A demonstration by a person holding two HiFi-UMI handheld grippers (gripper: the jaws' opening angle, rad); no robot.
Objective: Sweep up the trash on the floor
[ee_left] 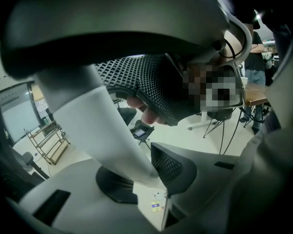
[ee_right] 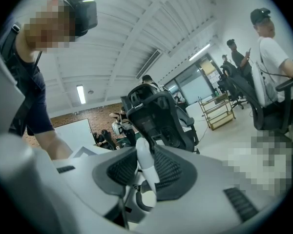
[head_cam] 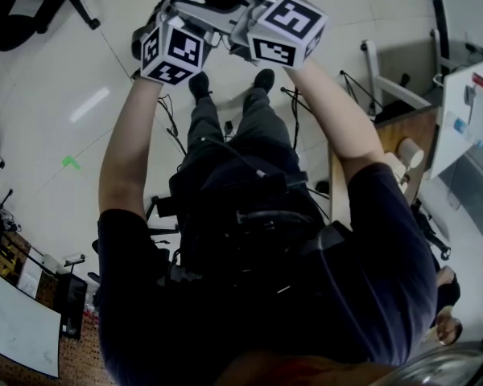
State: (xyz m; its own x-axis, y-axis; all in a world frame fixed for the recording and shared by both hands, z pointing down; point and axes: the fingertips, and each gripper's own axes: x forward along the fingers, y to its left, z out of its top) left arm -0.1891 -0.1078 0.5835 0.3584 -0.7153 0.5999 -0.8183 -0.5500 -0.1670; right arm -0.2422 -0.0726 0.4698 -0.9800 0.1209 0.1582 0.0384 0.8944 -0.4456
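L gripper [ee_left: 145, 178]: jaws closed on a white pole [ee_left: 88, 116], pads touching it each side; the pole runs up and to the left out of them. R gripper [ee_right: 145, 172] is clamped on the pole too, which stands nearly upright btwn its mesh pads. Its black pad shows higher up the pole in the left gripper view. In the head view the 2 grippers sit side by side at arm's length, marker cubes nearly touching. Just under the L gripper's jaws, thru the gap, a small yellow scrap [ee_left: 156, 206] lies on the pale floor [ee_left: 205, 140]. A green bit [head_cam: 71, 162] lies well off to the L gripper's left. Beyond the R gripper are a black office chair [ee_right: 158, 113] and a metal rack [ee_right: 217, 112], w/ people [ee_right: 276, 57] standing off to its right.
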